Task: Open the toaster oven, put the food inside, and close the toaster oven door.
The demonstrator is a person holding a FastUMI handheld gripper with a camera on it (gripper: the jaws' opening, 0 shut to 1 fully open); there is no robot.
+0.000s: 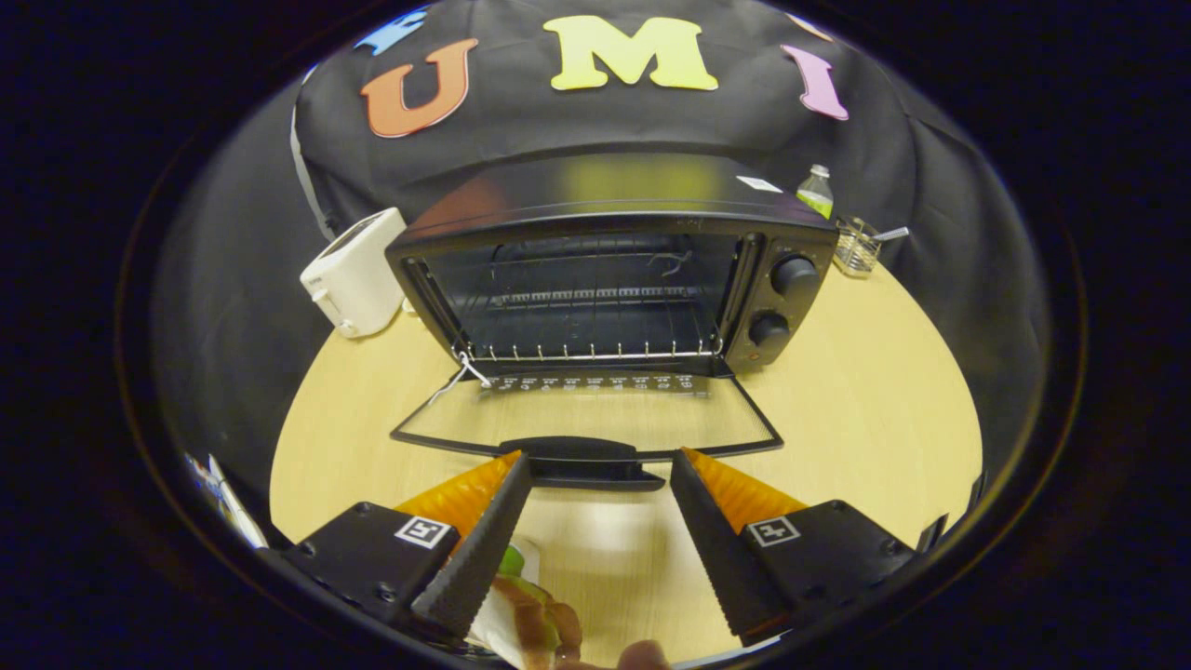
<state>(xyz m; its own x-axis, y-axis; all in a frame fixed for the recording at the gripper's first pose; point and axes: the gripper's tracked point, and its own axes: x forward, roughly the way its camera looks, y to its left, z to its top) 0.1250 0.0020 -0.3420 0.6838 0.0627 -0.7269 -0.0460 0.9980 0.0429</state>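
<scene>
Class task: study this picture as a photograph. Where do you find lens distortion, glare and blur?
Gripper view: the fisheye bends the table edge and the toaster oven roof into curves; the oven's glossy roof mirrors wall colours; the food beside the open tool is blurred; the oven rack is sharp.

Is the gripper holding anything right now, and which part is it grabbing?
Nothing is held. The gripper is open, its fingers spread apart, with the toaster oven door handle just ahead of them. The food lies low beside one finger, not pinched.

white toaster (356, 272), green bottle (816, 192), wire basket (856, 249)
</scene>
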